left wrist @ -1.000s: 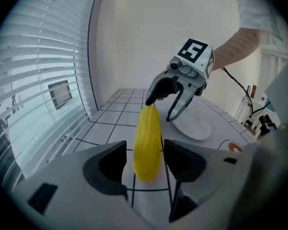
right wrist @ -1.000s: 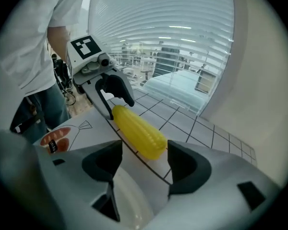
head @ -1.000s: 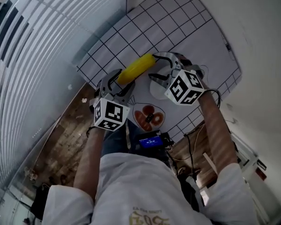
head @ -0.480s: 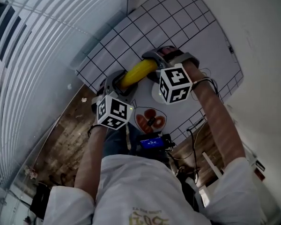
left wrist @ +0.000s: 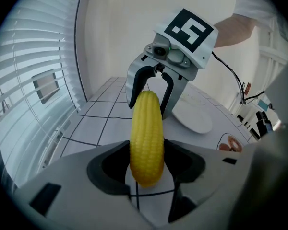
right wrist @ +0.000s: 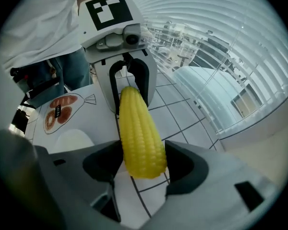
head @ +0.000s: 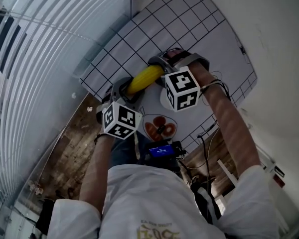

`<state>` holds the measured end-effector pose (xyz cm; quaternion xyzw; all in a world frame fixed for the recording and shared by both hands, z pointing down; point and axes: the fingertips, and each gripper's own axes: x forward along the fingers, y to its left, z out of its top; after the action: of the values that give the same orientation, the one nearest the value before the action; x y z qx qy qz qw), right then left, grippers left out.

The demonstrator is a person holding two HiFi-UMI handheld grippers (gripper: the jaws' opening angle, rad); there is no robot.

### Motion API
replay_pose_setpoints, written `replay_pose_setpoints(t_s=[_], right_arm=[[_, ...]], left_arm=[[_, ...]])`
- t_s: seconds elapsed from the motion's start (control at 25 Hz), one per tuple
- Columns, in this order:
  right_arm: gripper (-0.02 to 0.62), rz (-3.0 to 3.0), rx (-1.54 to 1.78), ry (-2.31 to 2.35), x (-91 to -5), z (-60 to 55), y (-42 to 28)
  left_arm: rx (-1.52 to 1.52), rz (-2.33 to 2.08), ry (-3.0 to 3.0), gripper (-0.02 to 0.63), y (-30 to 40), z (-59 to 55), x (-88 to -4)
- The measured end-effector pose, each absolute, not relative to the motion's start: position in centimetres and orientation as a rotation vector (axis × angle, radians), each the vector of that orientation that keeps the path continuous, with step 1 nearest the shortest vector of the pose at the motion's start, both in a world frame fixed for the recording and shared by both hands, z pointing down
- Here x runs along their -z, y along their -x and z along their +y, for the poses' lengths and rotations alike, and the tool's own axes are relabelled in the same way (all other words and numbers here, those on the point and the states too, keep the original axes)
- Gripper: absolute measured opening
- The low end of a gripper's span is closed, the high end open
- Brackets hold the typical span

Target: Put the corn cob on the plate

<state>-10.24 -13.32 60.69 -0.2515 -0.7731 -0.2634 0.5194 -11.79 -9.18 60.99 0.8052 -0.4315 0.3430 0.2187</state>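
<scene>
A yellow corn cob (head: pixel 145 77) lies on the white gridded table (head: pixel 189 29), spanned end to end by both grippers. My left gripper (left wrist: pixel 146 164) has the cob's (left wrist: pixel 146 138) near end between its closing jaws, both sides touching it. My right gripper (right wrist: pixel 143 164) is closing on the other end of the cob (right wrist: pixel 140 133), which fills its gap as well. In the head view the left gripper (head: pixel 124 87) is below-left of the cob and the right gripper (head: pixel 162 66) is at its upper right. The white plate (left wrist: pixel 194 116) sits empty beside them, partly hidden under the right cube (head: pixel 182 88).
A printed fish picture (head: pixel 159 127) lies near the table's front edge by the plate. A small device with a blue screen (head: pixel 160 150) hangs at my waist. Window blinds (head: pixel 35 59) run along the left, and cables (head: pixel 209 133) trail off the table's right edge.
My right gripper swung left from above the plate and rolled to straddle the cob's far end. The left gripper edged in over the near end.
</scene>
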Motion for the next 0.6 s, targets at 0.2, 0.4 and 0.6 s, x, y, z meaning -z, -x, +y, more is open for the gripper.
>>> replay_pose_setpoints(t_s=[0.2,0.4,0.6], right_arm=[[0.279,-1.868,0.666,0.575,-58.3,-13.7,11.0],[0.279,-1.886,0.687,0.544,-56.1,-14.1,11.9],[0.279,-1.894,0.661,0.494,-55.2,-14.7,10.9]], left_arm=[[-0.963,-1.219,-2.249,0.225,12.5,-9.6,-58.7],[-0.993,-1.244,-2.273,0.225,13.5,-9.9,-56.3],[-1.025,-1.202,-2.324,0.225,12.7,-10.7,-55.3]])
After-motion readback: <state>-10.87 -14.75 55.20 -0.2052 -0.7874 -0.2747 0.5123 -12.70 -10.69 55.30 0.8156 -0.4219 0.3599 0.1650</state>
